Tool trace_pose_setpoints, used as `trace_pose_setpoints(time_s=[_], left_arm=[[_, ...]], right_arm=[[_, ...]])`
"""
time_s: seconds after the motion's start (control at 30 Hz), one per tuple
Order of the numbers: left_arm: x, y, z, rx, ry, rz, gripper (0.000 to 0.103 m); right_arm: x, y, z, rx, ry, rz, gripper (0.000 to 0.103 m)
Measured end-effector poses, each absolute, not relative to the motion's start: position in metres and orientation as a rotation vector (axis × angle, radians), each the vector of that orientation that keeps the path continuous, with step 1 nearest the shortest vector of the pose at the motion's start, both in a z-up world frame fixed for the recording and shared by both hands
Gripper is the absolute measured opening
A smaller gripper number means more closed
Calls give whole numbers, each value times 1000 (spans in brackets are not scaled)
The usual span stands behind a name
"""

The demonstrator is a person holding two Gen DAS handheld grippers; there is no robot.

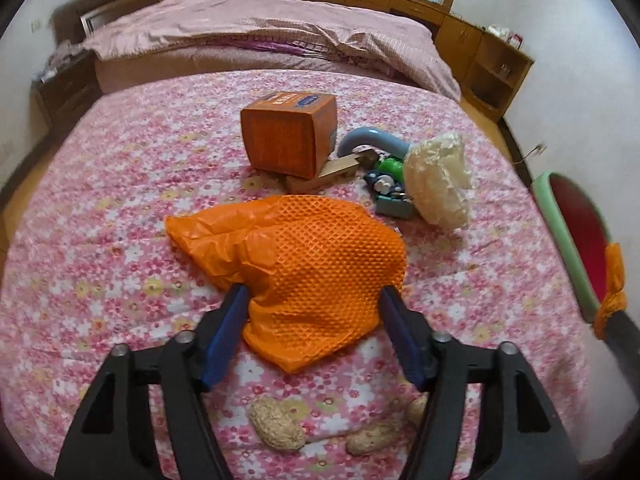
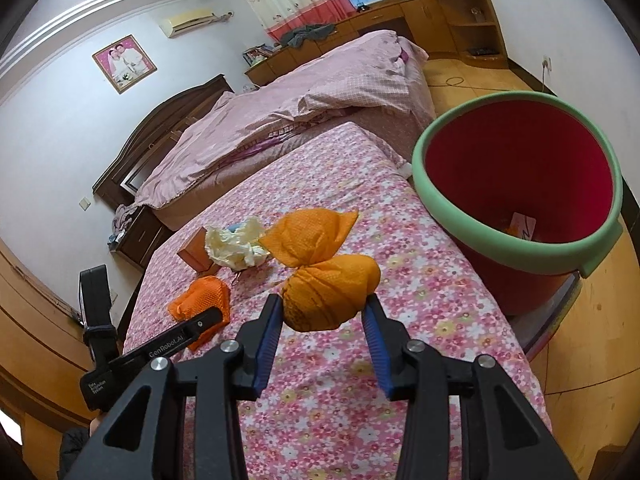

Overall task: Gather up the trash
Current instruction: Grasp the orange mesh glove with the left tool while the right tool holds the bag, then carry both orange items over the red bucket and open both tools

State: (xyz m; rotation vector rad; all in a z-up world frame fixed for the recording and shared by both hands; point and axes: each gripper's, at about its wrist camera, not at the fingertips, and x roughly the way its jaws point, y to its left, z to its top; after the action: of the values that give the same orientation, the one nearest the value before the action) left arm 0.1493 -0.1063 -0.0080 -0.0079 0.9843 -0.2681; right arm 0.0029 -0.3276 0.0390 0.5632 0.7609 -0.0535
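An orange textured glove (image 1: 304, 264) lies crumpled on the floral bedsheet (image 1: 120, 200). My left gripper (image 1: 314, 300) is open, its blue pads on either side of the glove's near end. My right gripper (image 2: 322, 312) is shut on a twisted orange cloth bundle (image 2: 332, 292) and holds it above the sheet, left of the red bin with a green rim (image 2: 516, 176). The glove also shows in the right wrist view (image 2: 200, 300), under the left gripper.
An orange box (image 1: 288, 136), wood blocks (image 1: 320, 174), a grey curved pipe (image 1: 368, 138), a cream crumpled wrapper (image 1: 438, 180) and small items lie beyond the glove. Peanut shells (image 1: 276, 426) lie near me. The bin's rim (image 1: 560, 240) is at right. A paper scrap (image 2: 522, 226) lies in the bin.
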Motion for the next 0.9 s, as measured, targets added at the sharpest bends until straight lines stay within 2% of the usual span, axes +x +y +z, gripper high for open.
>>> trace_pose_setpoints(time_s=[0.2, 0.3, 0.37, 0.67, 0.9], left_arm=[[147, -95, -6, -47, 981, -263, 28], [141, -88, -4, -71, 982, -280, 16], [136, -83, -1, -93, 992, -300, 13], [104, -84, 30, -160, 964, -420, 8], [85, -119, 68, -127, 894, -510, 8]], right_arm=[[-2, -335, 37, 579, 758, -58, 44], [-6, -342, 39, 591, 745, -63, 44], [-8, -344, 39, 596, 739, -65, 44], [-20, -364, 44, 621, 714, -85, 44], [-29, -389, 53, 628, 673, -116, 44]])
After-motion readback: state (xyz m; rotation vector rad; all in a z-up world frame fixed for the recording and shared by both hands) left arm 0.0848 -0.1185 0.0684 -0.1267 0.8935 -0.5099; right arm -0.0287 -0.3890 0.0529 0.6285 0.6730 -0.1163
